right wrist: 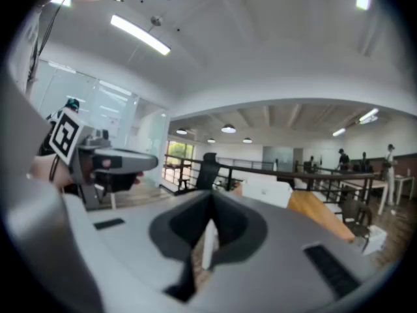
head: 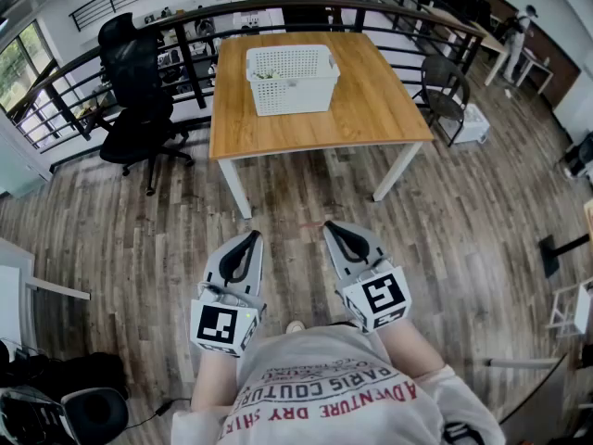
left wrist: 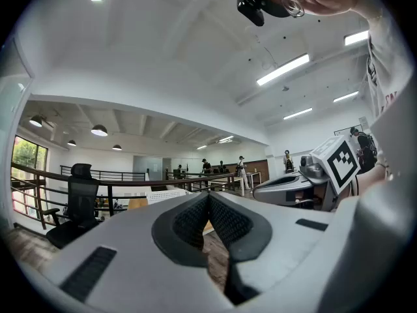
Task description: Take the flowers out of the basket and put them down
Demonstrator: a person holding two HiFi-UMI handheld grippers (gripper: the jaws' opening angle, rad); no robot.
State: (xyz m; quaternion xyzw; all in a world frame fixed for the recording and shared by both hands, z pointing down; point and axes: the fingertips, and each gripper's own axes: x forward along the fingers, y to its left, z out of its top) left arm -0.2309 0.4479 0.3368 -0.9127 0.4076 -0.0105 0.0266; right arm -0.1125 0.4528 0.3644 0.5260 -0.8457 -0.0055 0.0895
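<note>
Wooden table [head: 371,100] far ahead, white perforated basket [head: 292,95] on it. Near, left gripper [head: 251,237] and right gripper [head: 330,228], jaws pressed together, empty.

basket [head: 292,91] on table [head: 371,109] | office chair [head: 139,109] left of table | second chair [head: 443,91] right

Left gripper [head: 252,236], right gripper [head: 330,227]: grey, black-lined jaws; white T-shirt [head: 324,378], red lettering.
</note>
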